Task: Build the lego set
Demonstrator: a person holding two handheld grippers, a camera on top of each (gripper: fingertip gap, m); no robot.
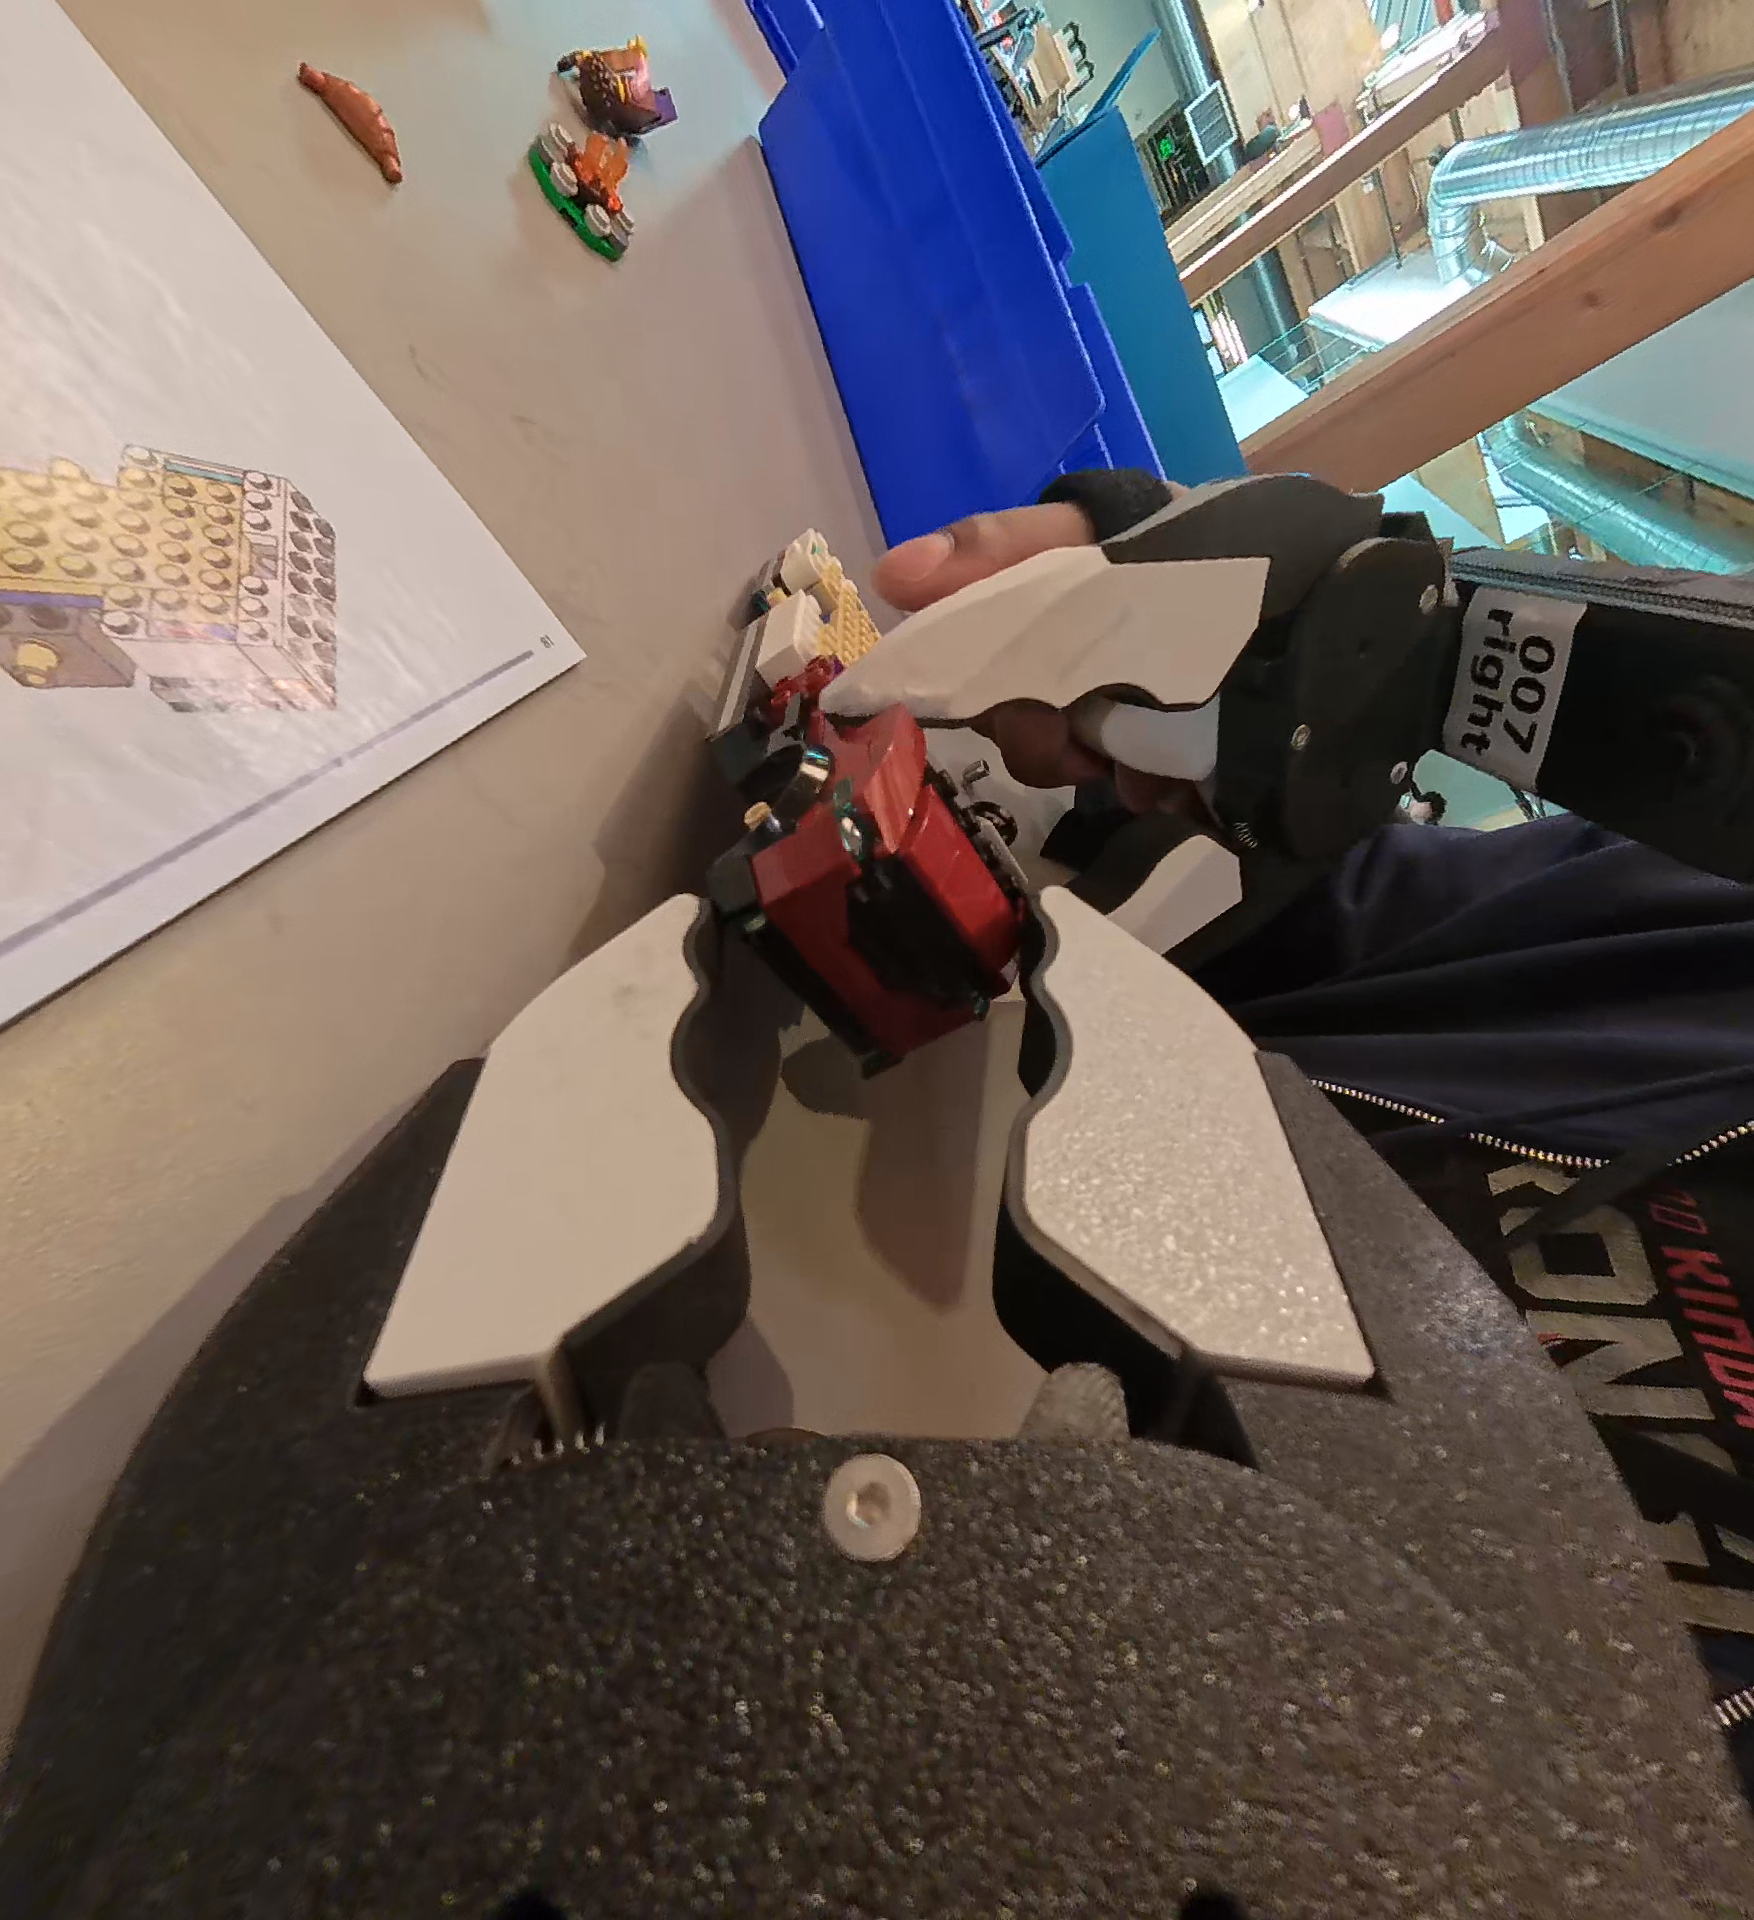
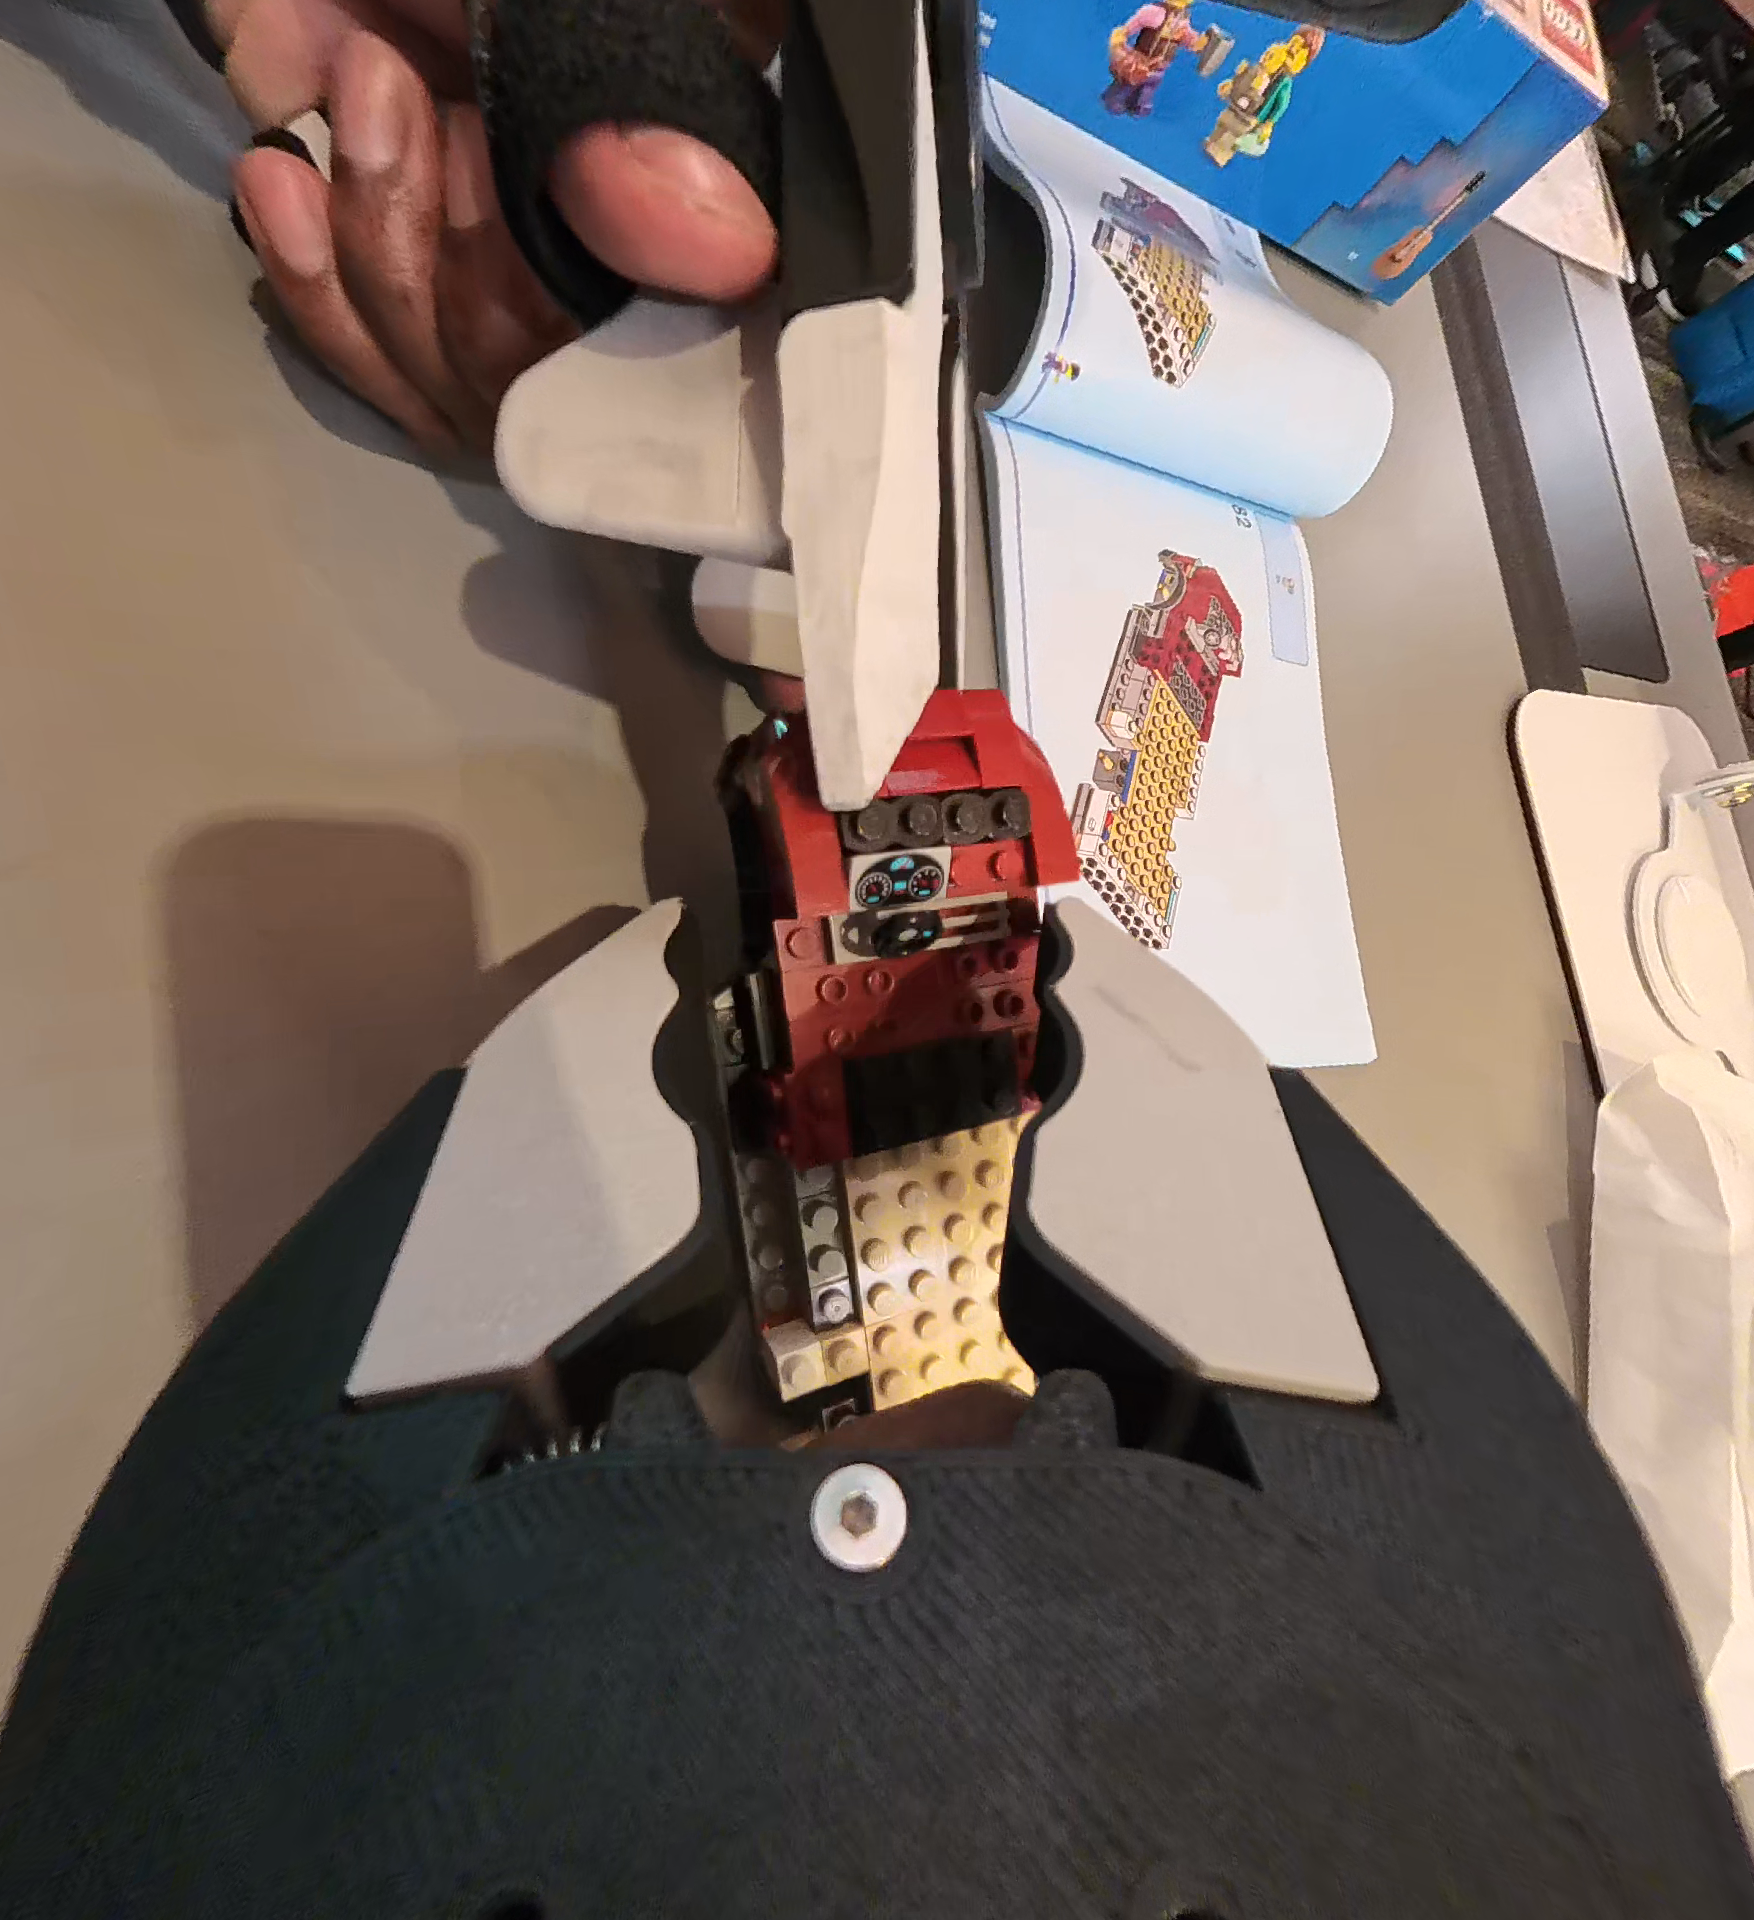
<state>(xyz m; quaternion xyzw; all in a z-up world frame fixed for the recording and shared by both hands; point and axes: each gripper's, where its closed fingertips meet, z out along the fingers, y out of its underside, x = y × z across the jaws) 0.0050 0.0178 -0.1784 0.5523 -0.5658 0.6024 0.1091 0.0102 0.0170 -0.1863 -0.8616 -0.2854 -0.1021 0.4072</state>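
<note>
I have the red brick vehicle (image 2: 904, 987) lifted over the desk (image 2: 229, 727), caught between both sets of jaws. My right gripper (image 2: 862, 977) clamps its body part-open; my left gripper (image 1: 868, 935) grips its red nose, likewise part-open. The instruction booklet (image 2: 1164, 727) lies just beside.

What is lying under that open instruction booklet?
The instruction booklet lies open on a beige table, beside a blue toy box. Its pages cover whatever is directly beneath; only the tabletop shows around its edges.
</note>
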